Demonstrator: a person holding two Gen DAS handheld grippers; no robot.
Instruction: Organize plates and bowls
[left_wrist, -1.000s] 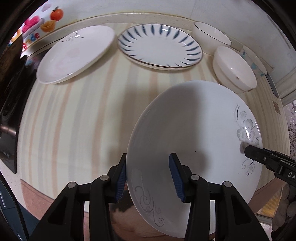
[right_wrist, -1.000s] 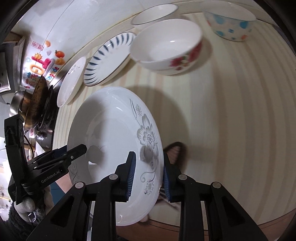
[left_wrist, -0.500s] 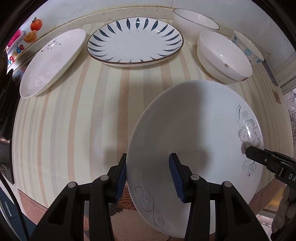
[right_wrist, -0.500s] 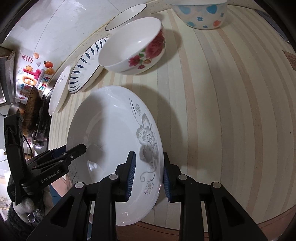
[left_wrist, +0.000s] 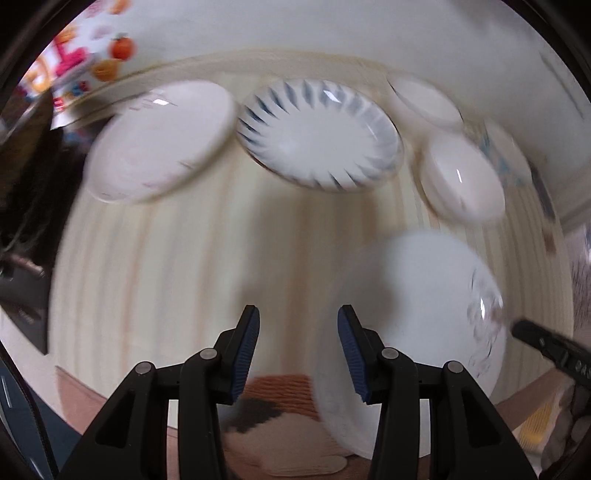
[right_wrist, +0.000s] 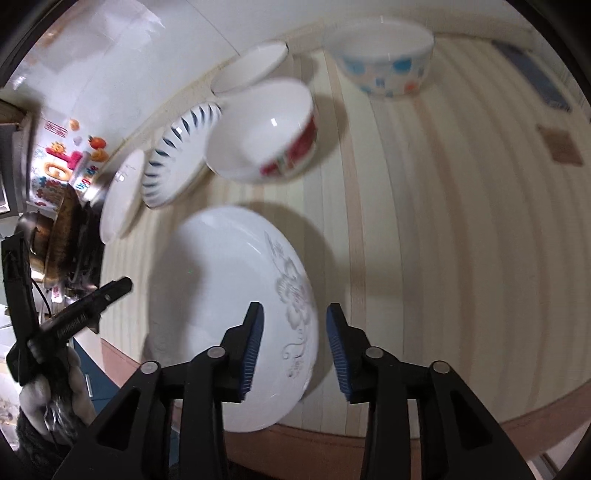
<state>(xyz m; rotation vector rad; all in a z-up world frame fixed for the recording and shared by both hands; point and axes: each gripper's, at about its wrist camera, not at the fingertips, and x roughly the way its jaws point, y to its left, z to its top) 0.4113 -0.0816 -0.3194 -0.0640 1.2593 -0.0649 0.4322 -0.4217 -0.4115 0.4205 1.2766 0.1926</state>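
A white plate with a grey flower print (left_wrist: 413, 295) (right_wrist: 221, 295) hangs tilted over the striped table's near edge. My right gripper (right_wrist: 294, 332) is shut on its flowered rim, one blue pad inside and one outside; only its tip (left_wrist: 517, 326) shows in the left wrist view. My left gripper (left_wrist: 298, 332) is open and holds nothing, just left of the plate. At the back lie a plain white plate (left_wrist: 159, 144), a blue-striped plate (left_wrist: 317, 136) (right_wrist: 177, 155) and a red-flowered bowl (left_wrist: 461, 181) (right_wrist: 262, 136). The left wrist view is blurred.
A white bowl (right_wrist: 251, 66) and a blue-spotted bowl (right_wrist: 384, 59) stand by the back wall. A dark stove with pans (right_wrist: 55, 229) borders the table's left end. The striped table (right_wrist: 443, 221) is bare on the right. A gloved hand (right_wrist: 55, 387) holds the left gripper.
My left gripper has come off the flower plate's rim and swung left. The right gripper keeps its hold. Both views have shifted, and the left one is now blurred.
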